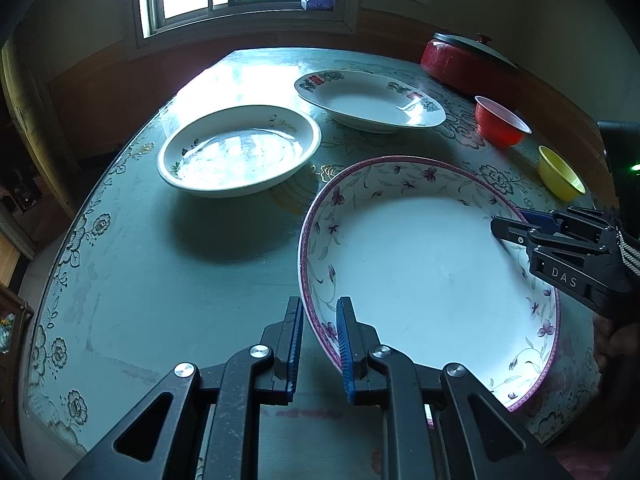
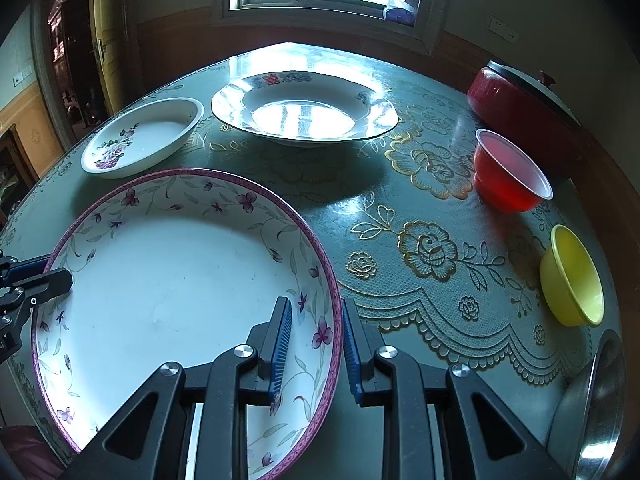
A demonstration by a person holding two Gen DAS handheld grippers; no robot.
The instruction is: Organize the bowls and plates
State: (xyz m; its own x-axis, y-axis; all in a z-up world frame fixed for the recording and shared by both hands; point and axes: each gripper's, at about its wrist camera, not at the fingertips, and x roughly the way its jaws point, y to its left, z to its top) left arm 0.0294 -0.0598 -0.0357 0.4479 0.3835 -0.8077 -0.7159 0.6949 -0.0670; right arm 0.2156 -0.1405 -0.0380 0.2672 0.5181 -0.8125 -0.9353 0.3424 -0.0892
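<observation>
A large white plate with a purple floral rim (image 1: 420,272) (image 2: 172,280) is held between both grippers above the table. My left gripper (image 1: 320,344) straddles its left rim, one finger outside and one inside, jaws close around the rim. My right gripper (image 2: 316,352) straddles its right rim the same way; it also shows in the left wrist view (image 1: 516,226). A white deep plate (image 1: 240,152) (image 2: 144,138) and a wide plate with red characters (image 1: 368,98) (image 2: 304,110) sit farther back. A red bowl (image 1: 502,122) (image 2: 512,172) and a yellow bowl (image 1: 560,174) (image 2: 572,276) sit at the right.
The round table (image 1: 160,272) has a green cloth with gold flowers under glass. A red lidded pot (image 1: 468,60) (image 2: 524,108) stands at the back right. A steel bowl rim (image 2: 596,408) shows at the near right. A window is behind the table.
</observation>
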